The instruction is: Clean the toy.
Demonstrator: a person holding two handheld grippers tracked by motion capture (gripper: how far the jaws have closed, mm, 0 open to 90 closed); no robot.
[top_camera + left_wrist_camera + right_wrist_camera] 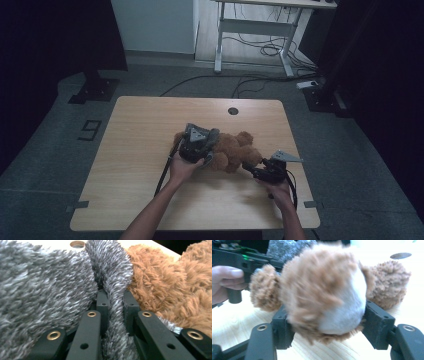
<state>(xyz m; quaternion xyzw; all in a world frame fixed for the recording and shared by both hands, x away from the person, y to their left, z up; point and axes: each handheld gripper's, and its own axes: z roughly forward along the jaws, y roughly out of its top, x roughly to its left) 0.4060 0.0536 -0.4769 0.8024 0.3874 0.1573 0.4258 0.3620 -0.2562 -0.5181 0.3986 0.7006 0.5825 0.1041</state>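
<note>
Clamping the left hand-held gripper (113,297) nearly shut on a raised fold (112,270) of the grey plush garment (37,290), with the pile squeezed thin between the two black jaws. Pinching a ridge rather than a flat patch, probably because a ridge gives the pads something to bite on and lets the cloth be pulled without dragging the toy along.

Keeping the brown teddy bear (235,150) lying on its side near the middle of the desk (150,125), the grey garment bunched at the end nearer the left hand (182,167).

Bracketing the bear's foot (332,297), brown fur with a pale sole, with the right hand-held gripper (325,325), jaws standing wide on either side. Touching the fur fringe at most, not squeezing it, so counting this one as open with the foot between the jaws. Staying low at the desk surface, seemingly to keep the foot fenced in and the bear steady against any tug from the other end.

Judging the work in hand as dressing or undressing the bear; impossible to tell which from how the cloth lies.
</note>
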